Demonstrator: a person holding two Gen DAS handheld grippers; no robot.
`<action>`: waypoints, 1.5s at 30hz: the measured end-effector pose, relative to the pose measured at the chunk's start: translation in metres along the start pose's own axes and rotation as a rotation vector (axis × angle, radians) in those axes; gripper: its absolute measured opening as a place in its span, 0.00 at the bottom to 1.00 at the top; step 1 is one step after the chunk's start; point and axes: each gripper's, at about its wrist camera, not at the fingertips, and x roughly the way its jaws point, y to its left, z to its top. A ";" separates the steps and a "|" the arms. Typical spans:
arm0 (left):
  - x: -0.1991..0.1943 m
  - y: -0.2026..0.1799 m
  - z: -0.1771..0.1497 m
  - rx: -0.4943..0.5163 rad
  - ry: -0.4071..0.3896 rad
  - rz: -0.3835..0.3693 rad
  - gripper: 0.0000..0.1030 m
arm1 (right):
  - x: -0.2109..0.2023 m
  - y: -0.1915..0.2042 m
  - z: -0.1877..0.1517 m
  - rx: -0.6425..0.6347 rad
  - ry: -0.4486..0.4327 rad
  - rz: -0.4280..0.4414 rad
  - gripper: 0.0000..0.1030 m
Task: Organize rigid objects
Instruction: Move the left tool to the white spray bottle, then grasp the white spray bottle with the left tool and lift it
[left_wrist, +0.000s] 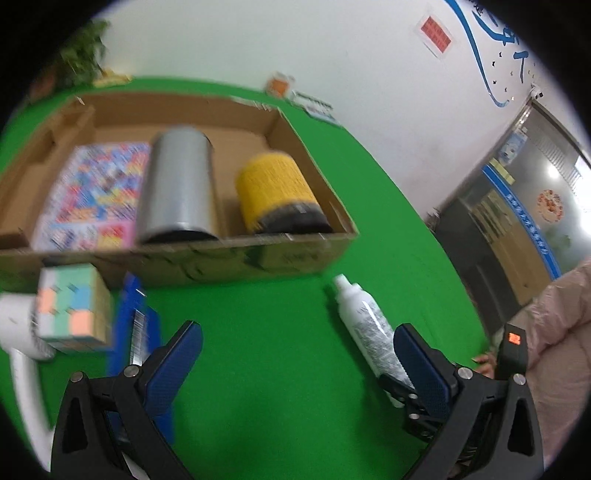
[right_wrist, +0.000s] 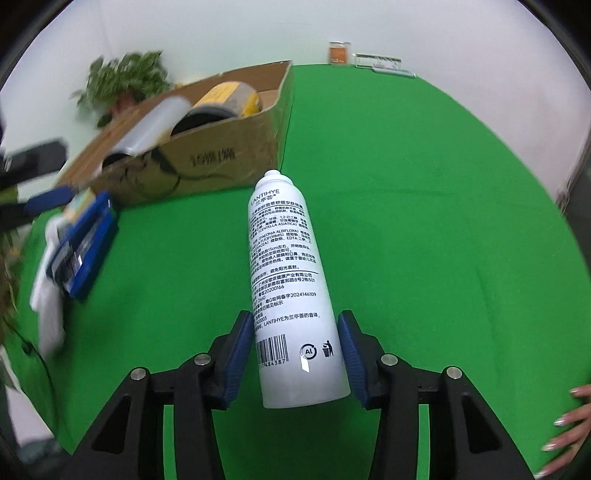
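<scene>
A white spray can, lying just before the cardboard box, is straddled near its base by the right gripper, jaws apart and not visibly touching, seemingly for boxing, while the left gripper is held wide and empty.

Place: an office or institutional room set up as a recording station, not a home
Work surface: table draped in bright green cloth
Wall: plain white, a red notice at 1 o'clock in the left wrist view, blue painted lettering beside it
Entrance: glass door with posters and a blue strip, at 3 o'clock
Greenery: potted plant at 11 o'clock in the right wrist view
Desk signs: small orange stand-up card at 12 o'clock against the wall
</scene>
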 end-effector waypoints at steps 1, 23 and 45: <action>0.005 -0.001 -0.002 -0.007 0.027 -0.029 1.00 | -0.002 0.002 -0.003 -0.015 0.001 -0.014 0.43; 0.077 0.010 -0.013 -0.053 0.324 -0.053 0.71 | 0.014 0.051 0.005 0.089 0.112 0.405 0.66; 0.023 -0.011 0.032 0.014 0.187 -0.043 0.44 | -0.020 0.100 0.037 -0.068 -0.011 0.258 0.45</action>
